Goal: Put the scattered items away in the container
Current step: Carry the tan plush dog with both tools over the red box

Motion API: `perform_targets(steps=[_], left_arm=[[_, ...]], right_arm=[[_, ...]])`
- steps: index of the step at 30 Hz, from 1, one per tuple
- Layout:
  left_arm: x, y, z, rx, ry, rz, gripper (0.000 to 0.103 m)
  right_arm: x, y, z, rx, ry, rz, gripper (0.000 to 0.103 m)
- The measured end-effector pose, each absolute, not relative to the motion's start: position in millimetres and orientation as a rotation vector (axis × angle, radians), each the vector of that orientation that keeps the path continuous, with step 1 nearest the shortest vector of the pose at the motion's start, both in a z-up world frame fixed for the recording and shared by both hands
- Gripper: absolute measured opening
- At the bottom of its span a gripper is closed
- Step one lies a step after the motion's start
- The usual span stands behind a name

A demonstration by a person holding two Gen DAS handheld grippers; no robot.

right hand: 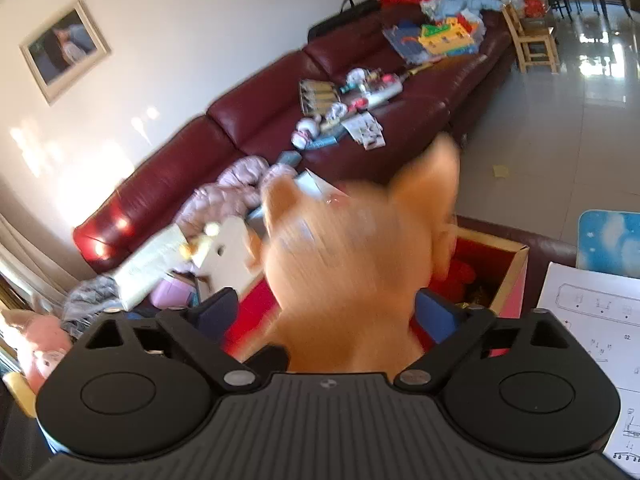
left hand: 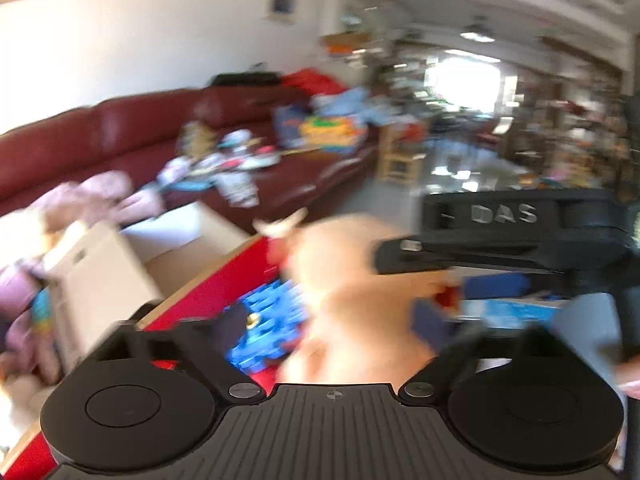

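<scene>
Both grippers, left (left hand: pixel 332 320) and right (right hand: pixel 328 312), are standing with fingers spread wide around the blurred orange plush toy (right hand: pixel 352 260), which is hanging directly over the red container (right hand: pixel 516 276).

Both wrist cams tilted down, close over red box (left hand: pixel 208 292) (right hand: pixel 516 276); both share far maroon sofa (left hand: pixel 120 128) (right hand: pixel 256 120).

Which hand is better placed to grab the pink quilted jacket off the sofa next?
Left, probably: the pink quilted jacket lies nearer the left gripper; the right gripper sits farther from the dark red leather sofa.
</scene>
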State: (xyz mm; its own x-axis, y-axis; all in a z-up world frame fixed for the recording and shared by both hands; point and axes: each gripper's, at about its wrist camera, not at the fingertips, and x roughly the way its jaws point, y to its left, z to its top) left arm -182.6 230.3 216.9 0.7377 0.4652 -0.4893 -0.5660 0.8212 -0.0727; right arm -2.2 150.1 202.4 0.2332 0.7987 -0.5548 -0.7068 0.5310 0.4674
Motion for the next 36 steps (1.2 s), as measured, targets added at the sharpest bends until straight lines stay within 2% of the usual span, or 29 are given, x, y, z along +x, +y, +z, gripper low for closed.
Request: perform_targets(steps=[6,21,36], left_arm=[[-191,235,211,-0.223,0.511,0.554,0.103],[-192,225,188,-0.184,0.597,0.571,0.103],[-209,216,185,-0.173,0.598,0.606,0.103]], right_arm=[[-2,136,181,0.13,0.925,0.975,0.096],[-34,143,195,0.055,0.917,0.983,0.098],[-56,136,200,0.028,0.904,1.003,0.098]])
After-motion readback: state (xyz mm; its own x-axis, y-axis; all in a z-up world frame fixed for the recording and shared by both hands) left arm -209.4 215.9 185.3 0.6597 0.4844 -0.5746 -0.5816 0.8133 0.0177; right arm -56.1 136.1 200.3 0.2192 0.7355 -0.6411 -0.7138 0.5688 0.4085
